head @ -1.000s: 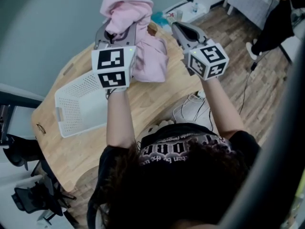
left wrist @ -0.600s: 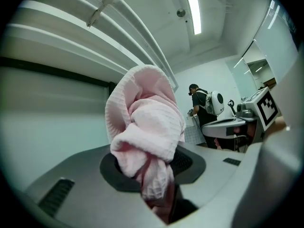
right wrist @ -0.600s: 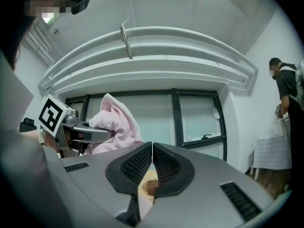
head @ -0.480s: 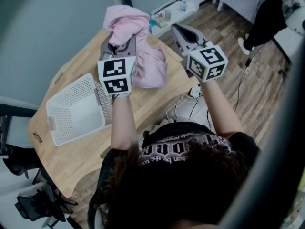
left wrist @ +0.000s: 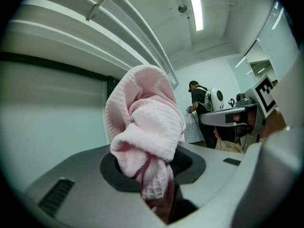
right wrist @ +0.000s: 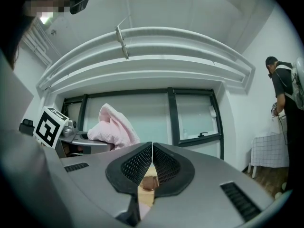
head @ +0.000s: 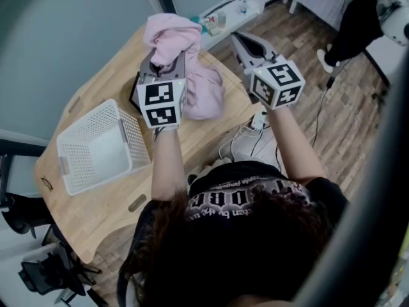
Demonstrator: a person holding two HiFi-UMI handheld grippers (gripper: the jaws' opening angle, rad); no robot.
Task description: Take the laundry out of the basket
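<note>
Aiming for bare worktop [head: 96, 203] below the left gripper [head: 163, 66], clear of the basket [head: 136, 141] to its left, seems the best way to set down the pink cloth [head: 192, 75]. That gripper is clamped on a bunched fold, with the rest hanging beneath. The right gripper [head: 246, 43], alongside, has its jaws together on nothing. Only the left gripper view shows the pinch. Only the head view shows the basket, which looks emptied.
</note>
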